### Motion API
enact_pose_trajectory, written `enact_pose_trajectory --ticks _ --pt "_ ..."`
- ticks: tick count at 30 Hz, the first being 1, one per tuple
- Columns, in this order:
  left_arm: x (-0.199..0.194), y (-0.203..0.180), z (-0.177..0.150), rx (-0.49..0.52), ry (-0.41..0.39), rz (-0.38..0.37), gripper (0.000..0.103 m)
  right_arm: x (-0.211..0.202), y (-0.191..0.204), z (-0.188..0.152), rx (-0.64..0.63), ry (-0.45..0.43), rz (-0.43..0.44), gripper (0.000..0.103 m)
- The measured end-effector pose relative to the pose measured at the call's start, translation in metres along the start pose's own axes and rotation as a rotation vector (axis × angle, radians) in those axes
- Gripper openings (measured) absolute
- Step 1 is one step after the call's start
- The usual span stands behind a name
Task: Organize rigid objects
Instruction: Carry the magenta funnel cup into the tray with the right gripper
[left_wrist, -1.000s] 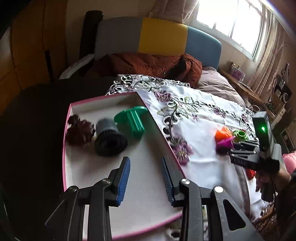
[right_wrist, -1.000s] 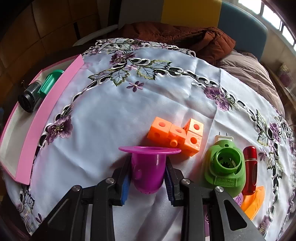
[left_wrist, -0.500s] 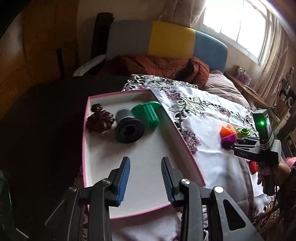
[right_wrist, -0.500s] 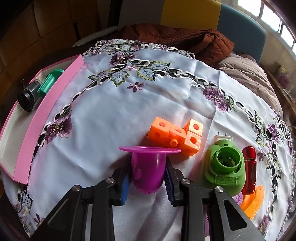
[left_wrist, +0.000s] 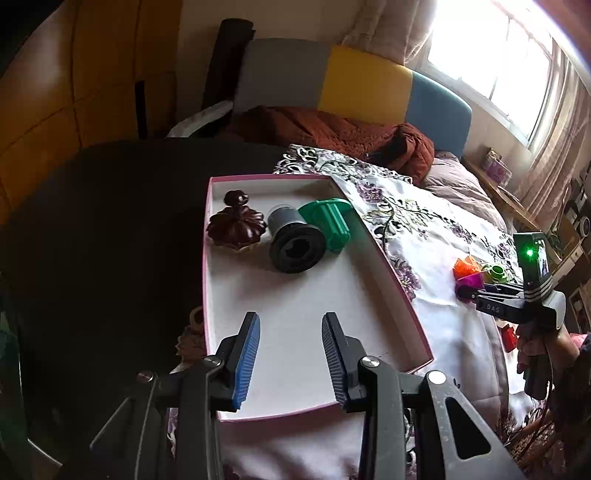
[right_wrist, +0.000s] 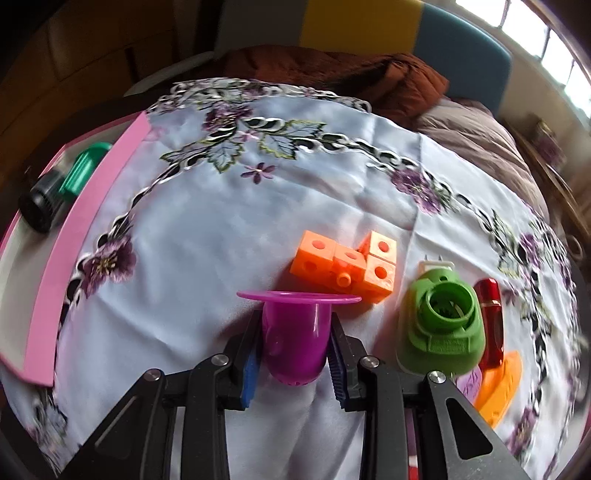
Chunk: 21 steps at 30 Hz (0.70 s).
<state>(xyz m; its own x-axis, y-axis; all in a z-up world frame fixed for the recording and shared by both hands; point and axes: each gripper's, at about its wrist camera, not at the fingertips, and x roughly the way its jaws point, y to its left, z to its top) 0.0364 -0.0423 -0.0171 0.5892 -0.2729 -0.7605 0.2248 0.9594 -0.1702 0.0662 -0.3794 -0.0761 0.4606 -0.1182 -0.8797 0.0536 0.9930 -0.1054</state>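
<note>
My right gripper (right_wrist: 293, 345) is shut on a purple flanged cup (right_wrist: 297, 332), held just above the embroidered cloth (right_wrist: 207, 236). Behind the cup lie joined orange cubes (right_wrist: 347, 264); to its right sit a green plug-in piece (right_wrist: 443, 321), a red cylinder (right_wrist: 491, 325) and an orange piece (right_wrist: 498, 384). My left gripper (left_wrist: 290, 339) hangs open and empty over the near end of the pink-rimmed white tray (left_wrist: 391, 284). At the tray's far end lie a dark brown ornament (left_wrist: 236, 225), a grey-black spool (left_wrist: 293, 240) and a green flanged part (left_wrist: 328, 219).
The tray's pink wall (right_wrist: 74, 240) runs along the cloth's left edge. A rust-coloured quilt (left_wrist: 332, 129) and a colour-blocked headboard (left_wrist: 365, 88) lie beyond the cloth. A dark surface (left_wrist: 92, 221) borders the tray's left side. A hand (left_wrist: 535, 350) holds the right gripper (left_wrist: 467, 291).
The left gripper has drawn back and to the left, so the tray now sits farther right and smaller in its view. The right gripper has kept still with the purple cup.
</note>
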Motion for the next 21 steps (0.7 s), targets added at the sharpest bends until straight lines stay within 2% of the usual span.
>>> enact_pose_trajectory --ticks 5,9,14,21 --pt "0.000 0.010 -0.002 -0.021 0.002 0.006 0.034 -0.011 0.004 0.000 0.065 -0.019 -0.006 0.032" --pt "0.002 0.016 -0.004 -0.039 0.009 0.007 0.035 -0.028 0.010 0.003 0.102 -0.064 0.042 0.032" --pt "0.003 0.025 -0.007 -0.066 0.009 0.012 0.035 -0.052 0.040 0.012 0.060 -0.120 0.117 0.032" --pt "0.002 0.034 -0.008 -0.094 0.002 0.022 0.035 -0.074 0.112 0.032 -0.063 -0.174 0.244 0.032"
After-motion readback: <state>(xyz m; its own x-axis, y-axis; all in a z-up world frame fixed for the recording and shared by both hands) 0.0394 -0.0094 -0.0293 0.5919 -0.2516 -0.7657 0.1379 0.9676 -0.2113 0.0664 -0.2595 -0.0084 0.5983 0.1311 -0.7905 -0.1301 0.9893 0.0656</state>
